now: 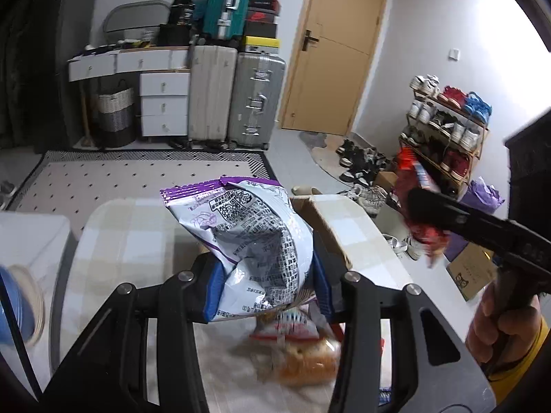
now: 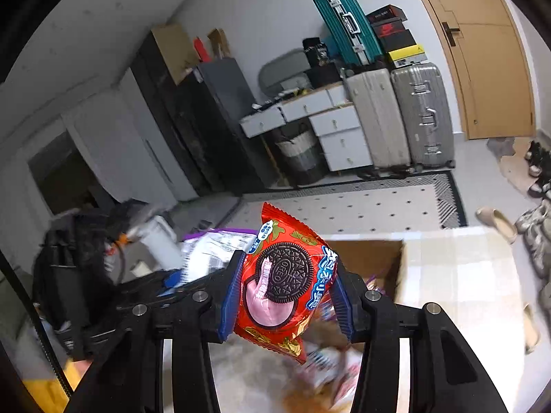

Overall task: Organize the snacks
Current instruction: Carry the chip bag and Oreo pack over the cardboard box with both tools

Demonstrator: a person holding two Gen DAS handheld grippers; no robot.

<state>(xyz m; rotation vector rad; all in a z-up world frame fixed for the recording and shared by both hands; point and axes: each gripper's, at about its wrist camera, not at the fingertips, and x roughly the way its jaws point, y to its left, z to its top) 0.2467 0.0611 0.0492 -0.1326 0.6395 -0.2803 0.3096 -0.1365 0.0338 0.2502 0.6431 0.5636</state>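
Left wrist view: the left gripper sits at bottom centre w/ its blue pads pinching a white-and-purple snack bag. Bag stands up out of the jaws, crumpled, printed back side facing the lens, purple sealed edge at the top. Below it, in the lower middle of the frame, a blurred wrapped bread item lies on the pale surface. Just right of centre a cardboard box w/ open flaps rests on the checked tablecloth. At right edge the right gripper shows side-on, held by a hand, carrying a red packet that is motion-blurred here.

Right wrist view: same right gripper, bottom centre, pressed onto a red Oreo packet — both blue pads against its sides, cookie picture facing the lens, packet upright w/ a slight tilt. Behind it, right of centre, the box interior is in view, open on top; contents too blurred to name. Left of centre the white-and-purple bag shows again in the left gripper, partly hidden.

Background, upper part of both frames: grey suitcases standing side by side w/ a teal suitcase on top, white drawer unit left of them, tan door to the right. Shoe rack sits mid-right in the left wrist view — shoes also on the floor near it.
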